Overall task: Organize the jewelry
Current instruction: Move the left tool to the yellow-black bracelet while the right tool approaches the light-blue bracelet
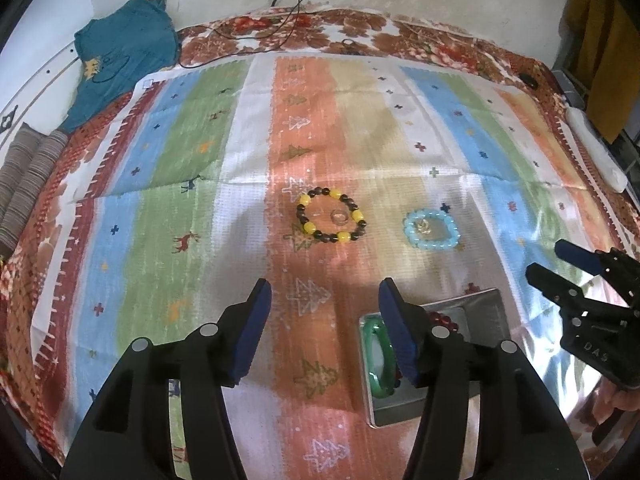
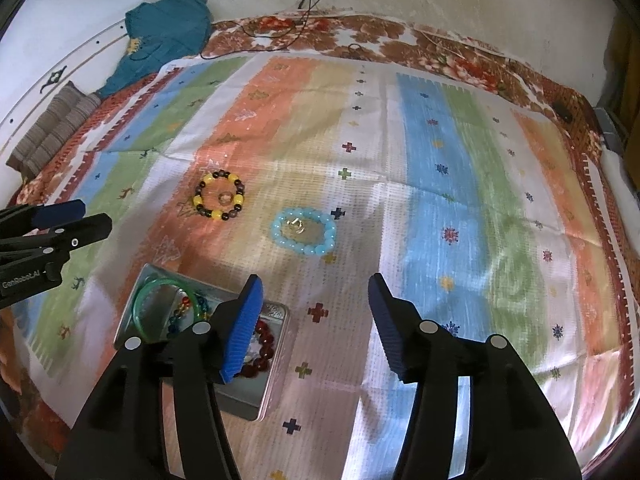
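A yellow and dark bead bracelet [image 1: 330, 215] [image 2: 219, 196] lies on the striped cloth with a small ring [image 1: 338, 216] [image 2: 225, 197] inside it. A light blue bead bracelet [image 1: 430, 229] [image 2: 303, 231] lies to its right with a small gold piece [image 2: 296, 224] inside. A metal tin [image 1: 484, 312] [image 2: 256, 392] holds a green bangle [image 1: 374, 360] [image 2: 146, 304], a dark red bead bracelet [image 2: 262, 350] and a multicoloured bead string [image 2: 182, 312]. My left gripper [image 1: 325, 336] is open and empty, left of the tin. My right gripper [image 2: 316, 328] is open and empty, right of the tin.
A striped cloth [image 1: 200, 160] covers a floral bedspread [image 1: 280, 28]. A teal garment [image 1: 124, 52] and folded striped fabric [image 1: 24, 176] lie at the far left. Cables [image 1: 248, 36] run along the far edge. A white object [image 1: 596, 148] lies at the right edge.
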{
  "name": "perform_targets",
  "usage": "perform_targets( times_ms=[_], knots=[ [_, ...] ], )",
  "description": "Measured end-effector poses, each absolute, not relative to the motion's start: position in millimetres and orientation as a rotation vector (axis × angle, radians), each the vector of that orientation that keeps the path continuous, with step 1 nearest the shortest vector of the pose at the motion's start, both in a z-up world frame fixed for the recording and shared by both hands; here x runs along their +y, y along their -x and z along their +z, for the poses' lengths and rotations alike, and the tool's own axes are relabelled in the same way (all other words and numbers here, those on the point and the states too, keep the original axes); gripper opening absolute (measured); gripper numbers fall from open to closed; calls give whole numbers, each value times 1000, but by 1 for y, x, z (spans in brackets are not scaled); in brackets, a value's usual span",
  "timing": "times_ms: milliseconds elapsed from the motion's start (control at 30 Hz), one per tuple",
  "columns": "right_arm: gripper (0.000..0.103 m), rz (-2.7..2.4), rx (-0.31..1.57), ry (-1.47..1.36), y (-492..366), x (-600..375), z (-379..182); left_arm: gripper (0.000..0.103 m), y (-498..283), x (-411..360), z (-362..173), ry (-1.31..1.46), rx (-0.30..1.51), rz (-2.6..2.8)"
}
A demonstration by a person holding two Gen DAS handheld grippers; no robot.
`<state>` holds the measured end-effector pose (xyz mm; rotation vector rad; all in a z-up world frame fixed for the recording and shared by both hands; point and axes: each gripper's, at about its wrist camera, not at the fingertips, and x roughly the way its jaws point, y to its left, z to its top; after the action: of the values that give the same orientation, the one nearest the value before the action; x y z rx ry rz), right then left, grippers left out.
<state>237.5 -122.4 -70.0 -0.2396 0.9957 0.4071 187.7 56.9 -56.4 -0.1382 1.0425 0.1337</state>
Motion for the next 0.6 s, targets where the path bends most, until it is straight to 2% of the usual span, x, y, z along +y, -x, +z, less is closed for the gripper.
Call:
perform_targets(
  times_ms=[600],
  knots=[
    [68, 370, 1055, 218, -279, -123, -95, 66, -231, 85, -96, 137, 1128, 193]
  ],
)
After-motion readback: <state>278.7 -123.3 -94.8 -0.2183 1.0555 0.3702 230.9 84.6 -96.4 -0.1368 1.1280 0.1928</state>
